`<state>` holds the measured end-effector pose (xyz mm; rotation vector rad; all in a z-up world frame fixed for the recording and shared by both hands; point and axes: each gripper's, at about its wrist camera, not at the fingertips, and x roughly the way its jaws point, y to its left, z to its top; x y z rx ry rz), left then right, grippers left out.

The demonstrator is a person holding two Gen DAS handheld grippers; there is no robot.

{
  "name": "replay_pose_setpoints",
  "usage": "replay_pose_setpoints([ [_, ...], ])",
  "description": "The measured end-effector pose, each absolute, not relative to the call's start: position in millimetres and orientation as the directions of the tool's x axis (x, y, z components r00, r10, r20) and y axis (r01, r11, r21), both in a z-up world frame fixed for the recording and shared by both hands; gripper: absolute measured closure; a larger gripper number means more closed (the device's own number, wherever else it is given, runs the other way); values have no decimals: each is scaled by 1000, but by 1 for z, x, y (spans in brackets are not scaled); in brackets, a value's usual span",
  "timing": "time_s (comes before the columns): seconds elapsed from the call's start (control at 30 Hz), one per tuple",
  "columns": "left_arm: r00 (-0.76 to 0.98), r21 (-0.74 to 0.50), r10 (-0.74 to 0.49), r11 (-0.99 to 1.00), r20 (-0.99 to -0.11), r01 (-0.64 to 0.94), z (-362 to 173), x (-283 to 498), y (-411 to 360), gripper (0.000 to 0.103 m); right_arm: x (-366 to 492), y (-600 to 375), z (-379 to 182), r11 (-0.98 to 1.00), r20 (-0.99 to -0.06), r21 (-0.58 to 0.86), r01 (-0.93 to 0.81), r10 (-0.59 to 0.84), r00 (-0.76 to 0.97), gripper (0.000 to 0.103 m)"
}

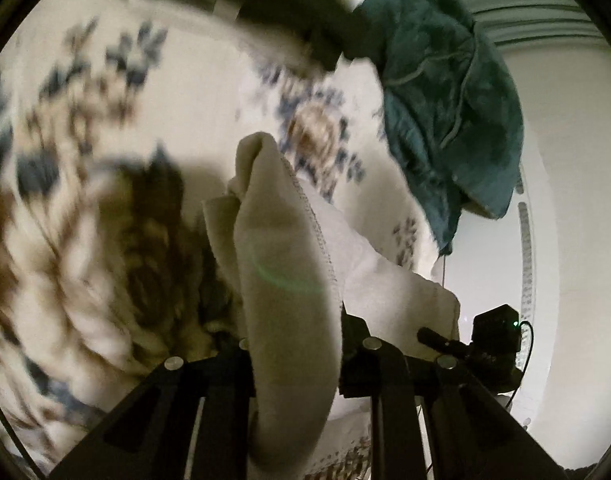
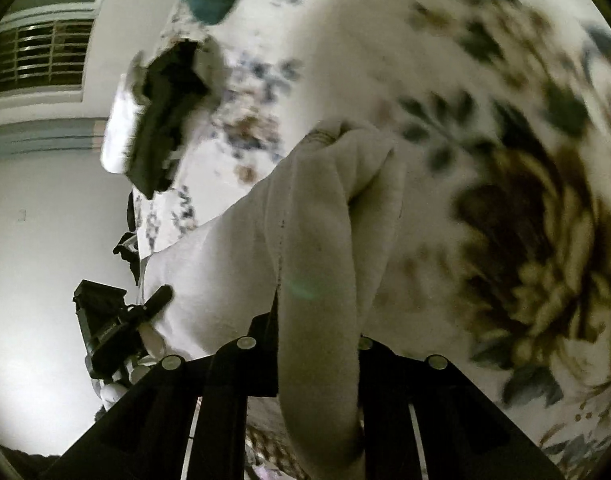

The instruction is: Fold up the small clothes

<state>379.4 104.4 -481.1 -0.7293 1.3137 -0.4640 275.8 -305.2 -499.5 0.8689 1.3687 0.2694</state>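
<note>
A small cream-white garment [image 1: 281,264] hangs stretched between my two grippers, lifted above the flowered bed cover. My left gripper [image 1: 297,344] is shut on one edge of it; the cloth bunches up between the jaws and hides the fingertips. My right gripper [image 2: 317,344] is shut on the other edge of the same garment [image 2: 321,216], which drapes over the jaws. The right gripper also shows at the lower right of the left wrist view [image 1: 481,344], and the left gripper at the lower left of the right wrist view [image 2: 117,320].
The bed cover [image 1: 105,120] is white with blue and brown flowers. A teal garment [image 1: 445,92] lies at the bed's edge, with a dark garment [image 1: 265,0] beside it. The dark garment [image 2: 161,120] and a window [image 2: 41,56] show in the right wrist view. White wall lies beyond.
</note>
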Motion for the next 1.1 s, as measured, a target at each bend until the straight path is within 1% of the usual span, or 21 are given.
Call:
replay_pose_setpoints([
  [0.13,262,-705,-669,705,-695,-71,-425,421,142,88,322,-273,-444,695,-741,671,258,622,251,87],
  [0.23,302,-695,-651,717,-696,-57,-385,457,172,88,373,-242,-401,703,-735,675,222,620,274,87],
  [0.37,359,-672,-616,739,-701,-43,-346,510,207,88,449,-197,-354,708,-717,687,163,625,309,87],
  [0.5,422,-641,-565,765,-709,-52,-322,577,243,88,536,-155,-322,707,-694,700,102,638,334,87],
  [0.6,447,-612,-521,787,-727,-79,-318,631,268,88,595,-128,-315,725,-699,686,61,633,334,88],
  [0.77,424,-525,-438,844,-792,-109,-350,707,290,87,680,-86,-333,752,-726,656,60,608,320,88],
  [0.9,351,-472,-400,868,-847,-151,-389,733,295,84,722,-67,-362,786,-768,612,85,566,300,87],
  [1.0,334,-457,-388,875,-859,-160,-394,734,299,81,733,-66,-379,804,-791,586,105,539,288,87],
  [1.03,337,-455,-385,877,-859,-158,-394,732,299,78,735,-66,-381,811,-799,576,105,531,283,84],
  [1.07,339,-444,-375,883,-863,-155,-391,730,298,73,737,-64,-383,827,-812,554,95,513,277,83],
  [1.1,339,-424,-355,892,-871,-155,-389,729,297,70,739,-62,-383,850,-834,519,86,482,270,74],
])
